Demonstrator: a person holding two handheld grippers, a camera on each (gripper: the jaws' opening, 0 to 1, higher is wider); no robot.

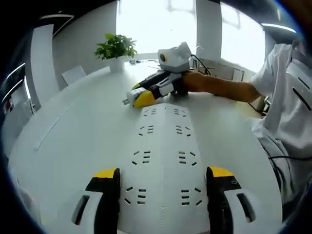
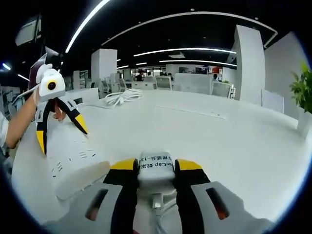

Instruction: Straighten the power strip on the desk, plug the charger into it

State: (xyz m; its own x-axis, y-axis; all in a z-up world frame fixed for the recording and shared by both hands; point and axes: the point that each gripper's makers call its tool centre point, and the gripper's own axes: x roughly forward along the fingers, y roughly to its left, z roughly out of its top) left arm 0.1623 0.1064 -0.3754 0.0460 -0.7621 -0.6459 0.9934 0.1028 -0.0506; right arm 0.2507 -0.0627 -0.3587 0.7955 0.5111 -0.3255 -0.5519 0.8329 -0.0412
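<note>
Right gripper view, charger (image 2: 156,171) label "cCap", rest unclear

Open-plan office — a big white desk (image 2: 234,141) at centre. Beyond the desk, rows of chairs (image 2: 163,82) and partitions under long ceiling light strips (image 2: 185,49), w/ white pillars (image 2: 252,63) behind. At the desk's far edge, a potted plant (image 1: 116,48) by bright windows (image 1: 156,24) — a coiled white cable (image 2: 123,97) lies on the desk.

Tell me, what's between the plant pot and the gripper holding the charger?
Nothing: in the left gripper view, bare white desk separates the plant pot from the right gripper.
</note>
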